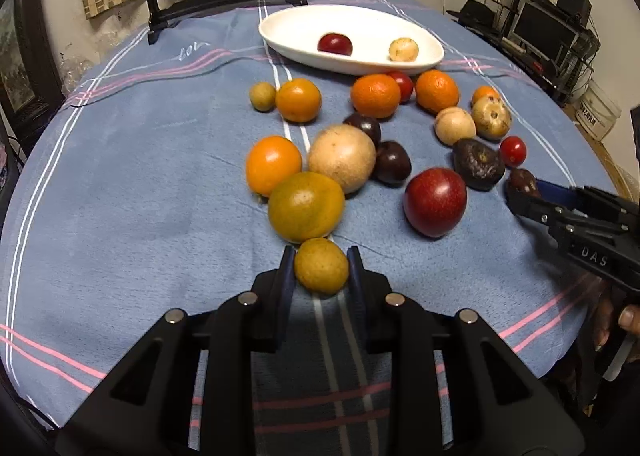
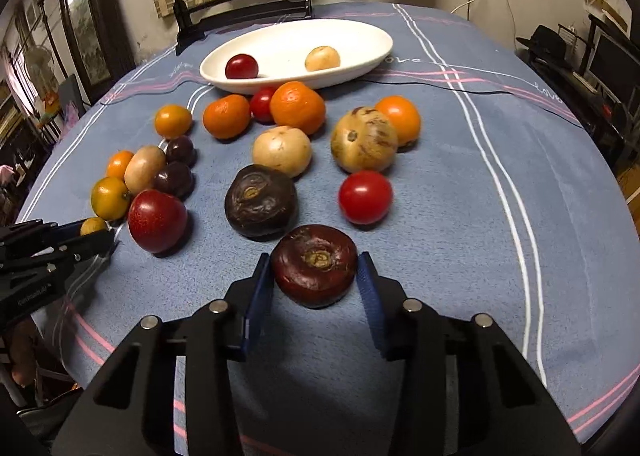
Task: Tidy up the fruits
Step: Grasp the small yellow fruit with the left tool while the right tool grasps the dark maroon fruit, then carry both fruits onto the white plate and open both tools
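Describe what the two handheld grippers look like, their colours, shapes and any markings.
Both are matte black plastic. The left gripper and right gripper each have two angular arms with triangular cut-outs and round silver pins at the joints. The fingers carry flat dark blue pads with a fine ribbed texture. White letters reading DAS show on the right gripper's side in the left camera. No cables or sleeves are visible.

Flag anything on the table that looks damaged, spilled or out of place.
Nothing is spilled. The dark fruit mid-table is wrinkled and shrivelled, looking overripe. Most fruit lies loose on the cloth; the dish holds only two.
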Demonstrator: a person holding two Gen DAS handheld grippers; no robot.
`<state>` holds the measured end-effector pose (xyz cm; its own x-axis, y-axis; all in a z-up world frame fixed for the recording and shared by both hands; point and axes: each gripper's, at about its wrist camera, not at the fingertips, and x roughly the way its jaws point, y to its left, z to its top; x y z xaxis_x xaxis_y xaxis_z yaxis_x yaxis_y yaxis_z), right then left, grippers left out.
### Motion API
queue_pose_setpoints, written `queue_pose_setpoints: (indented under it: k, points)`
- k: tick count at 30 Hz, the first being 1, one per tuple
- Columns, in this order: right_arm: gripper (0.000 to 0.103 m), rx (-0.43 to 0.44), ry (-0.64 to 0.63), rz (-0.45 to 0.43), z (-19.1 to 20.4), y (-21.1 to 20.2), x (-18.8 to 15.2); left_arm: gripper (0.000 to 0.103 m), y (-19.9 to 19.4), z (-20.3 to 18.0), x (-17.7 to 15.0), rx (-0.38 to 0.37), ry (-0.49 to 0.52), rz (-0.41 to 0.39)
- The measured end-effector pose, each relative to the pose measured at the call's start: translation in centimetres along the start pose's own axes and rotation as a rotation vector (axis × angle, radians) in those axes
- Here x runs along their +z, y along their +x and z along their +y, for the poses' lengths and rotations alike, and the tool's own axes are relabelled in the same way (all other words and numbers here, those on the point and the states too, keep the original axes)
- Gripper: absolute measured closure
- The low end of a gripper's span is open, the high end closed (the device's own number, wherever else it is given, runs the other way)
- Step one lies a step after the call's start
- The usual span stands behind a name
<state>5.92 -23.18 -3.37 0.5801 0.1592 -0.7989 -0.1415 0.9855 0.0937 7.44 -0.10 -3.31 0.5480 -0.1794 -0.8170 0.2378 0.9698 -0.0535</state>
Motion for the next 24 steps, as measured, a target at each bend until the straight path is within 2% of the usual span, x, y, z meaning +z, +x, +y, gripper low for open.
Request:
queue_pose_setpoints:
  k: [7, 15, 19, 24]
  points:
    - [0.059, 0.013, 0.017, -0.023, -0.8, -1.0, -0.3, 0.077, -1.3, 0.3, 0.3, 0.004, 0.000, -0.032]
    - [0.059, 0.050, 0.019, -0.092, -0.7, -3.5, 0.5, 0.077, -2.4, -0.2, 1.1, -0.016, 0.026, -0.064]
    - [0.059, 0.060, 0.019, -0.130, -0.9, -4.1, 2.1, 0.077, -2.8, 0.0, 3.3, -0.032, 0.023, -0.082]
    - [0.059, 0.046, -0.001, -0.171, -0.9, -4.0, 5.6, 0.077, -2.9, 0.1, 7.7, 0.015, 0.037, -0.138]
